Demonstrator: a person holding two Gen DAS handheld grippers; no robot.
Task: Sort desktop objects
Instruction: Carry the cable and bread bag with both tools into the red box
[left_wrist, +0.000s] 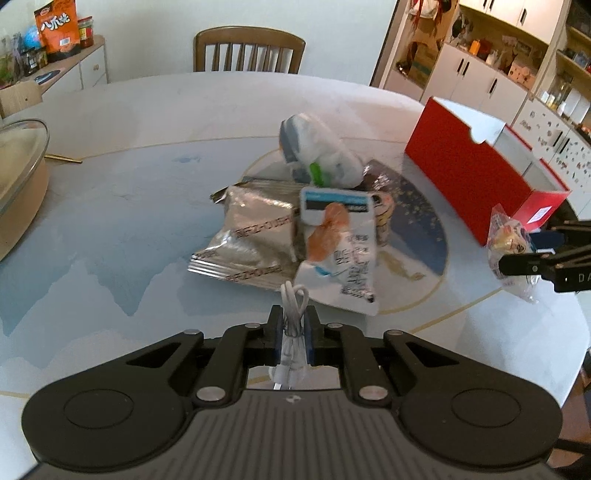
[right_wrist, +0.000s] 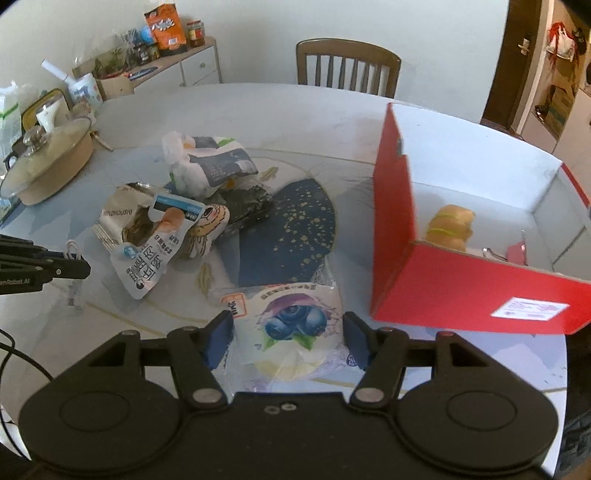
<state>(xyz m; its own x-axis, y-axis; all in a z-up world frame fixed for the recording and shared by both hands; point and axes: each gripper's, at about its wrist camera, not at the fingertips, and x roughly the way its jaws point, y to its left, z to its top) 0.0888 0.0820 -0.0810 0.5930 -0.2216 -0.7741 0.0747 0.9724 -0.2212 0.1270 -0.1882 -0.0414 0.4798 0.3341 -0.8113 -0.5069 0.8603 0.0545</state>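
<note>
Left gripper (left_wrist: 294, 325): fingers clamped on coiled white cable (left_wrist: 294, 308), loop protruding forward. Cable light, limp; grip at bundled middle.

Right gripper (right_wrist: 288, 332): fingers pressed on both sides of blueberry pastry packet (right_wrist: 291, 326), above surface (right_wrist: 277, 110). Packet soft, crushable, film slippery; hold edges lightly.

Red box (right_wrist: 461, 284) at 2 o'clock, open, some items inside. Snack pile (right_wrist: 173, 221) at 10 o'clock.
</note>
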